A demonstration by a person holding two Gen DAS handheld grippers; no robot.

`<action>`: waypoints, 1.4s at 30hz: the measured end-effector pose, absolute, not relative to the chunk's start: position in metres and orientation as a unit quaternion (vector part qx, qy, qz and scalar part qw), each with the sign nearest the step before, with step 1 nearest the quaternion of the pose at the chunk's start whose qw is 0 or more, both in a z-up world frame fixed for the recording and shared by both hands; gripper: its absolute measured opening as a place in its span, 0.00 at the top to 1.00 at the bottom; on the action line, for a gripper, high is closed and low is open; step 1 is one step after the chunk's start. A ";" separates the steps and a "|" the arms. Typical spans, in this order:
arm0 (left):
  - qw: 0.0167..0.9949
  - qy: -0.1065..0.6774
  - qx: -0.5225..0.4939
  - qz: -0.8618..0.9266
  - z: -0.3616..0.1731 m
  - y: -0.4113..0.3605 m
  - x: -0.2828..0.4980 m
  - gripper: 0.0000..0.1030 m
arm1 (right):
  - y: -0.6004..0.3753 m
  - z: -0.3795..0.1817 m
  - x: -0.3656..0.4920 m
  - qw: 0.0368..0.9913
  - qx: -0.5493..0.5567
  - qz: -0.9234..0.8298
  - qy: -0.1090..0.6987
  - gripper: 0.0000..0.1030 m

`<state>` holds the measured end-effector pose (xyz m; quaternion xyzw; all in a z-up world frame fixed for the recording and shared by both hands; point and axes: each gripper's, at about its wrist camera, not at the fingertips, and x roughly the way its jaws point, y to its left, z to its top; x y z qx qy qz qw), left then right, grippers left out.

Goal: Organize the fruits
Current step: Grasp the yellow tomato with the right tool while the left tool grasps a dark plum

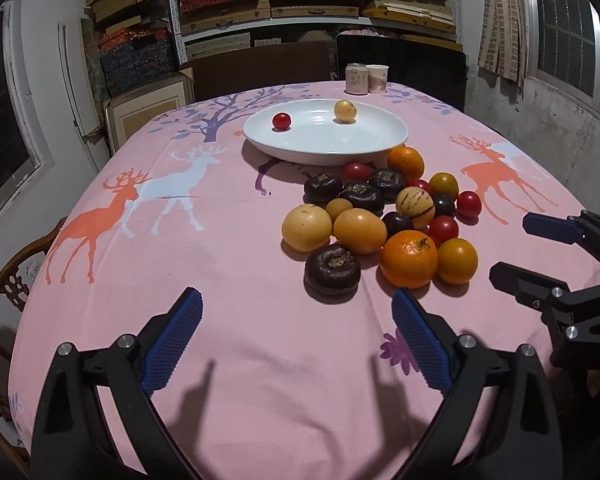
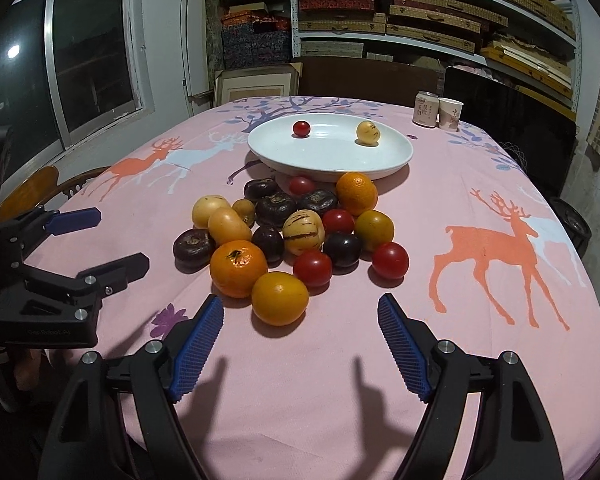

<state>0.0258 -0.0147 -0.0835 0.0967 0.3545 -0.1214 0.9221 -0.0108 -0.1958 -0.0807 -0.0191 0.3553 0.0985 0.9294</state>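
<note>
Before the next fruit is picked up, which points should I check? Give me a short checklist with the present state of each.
1. Left gripper empty, jaws wide: ok.
2. Right gripper empty, jaws wide: ok.
3. White plate has free room; only a cherry tomato and a small yellow fruit lie in it: ok.
4. Yellow-orange fruit, nearest the right gripper, not covered by others: ok.
5. Can and paper cup stand behind the plate, clear of the pile: ok.

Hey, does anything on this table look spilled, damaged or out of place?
Nothing spilled or damaged. The white plate holds only a cherry tomato and a small yellow fruit; the other fruit sits in a loose pile on the tablecloth beside it.
</note>
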 end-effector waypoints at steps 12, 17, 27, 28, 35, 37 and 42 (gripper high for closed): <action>0.923 0.354 0.092 -0.118 -0.083 -0.013 0.025 0.09 | -0.182 -0.097 0.004 0.923 -0.020 0.091 0.374 0.22; 0.922 0.358 0.093 -0.119 -0.086 -0.011 0.027 0.09 | -0.177 -0.104 0.015 0.920 -0.017 0.097 0.380 0.33; 0.918 0.366 0.095 -0.118 -0.093 -0.019 0.037 0.09 | -0.189 -0.108 0.012 0.919 0.004 0.101 0.382 0.62; 0.917 0.369 0.099 -0.113 -0.094 -0.022 0.041 0.09 | -0.192 -0.107 0.010 0.919 0.006 0.099 0.380 0.62; 0.904 0.393 0.133 -0.100 -0.108 -0.043 0.065 0.13 | -0.209 -0.102 0.001 0.922 0.023 0.093 0.374 0.62; 0.902 0.394 0.146 -0.100 -0.112 -0.050 0.068 0.19 | -0.209 -0.102 0.001 0.923 0.024 0.094 0.373 0.62; 0.889 0.419 0.145 -0.117 -0.122 -0.058 0.077 0.52 | -0.213 -0.101 -0.001 0.925 0.026 0.097 0.367 0.62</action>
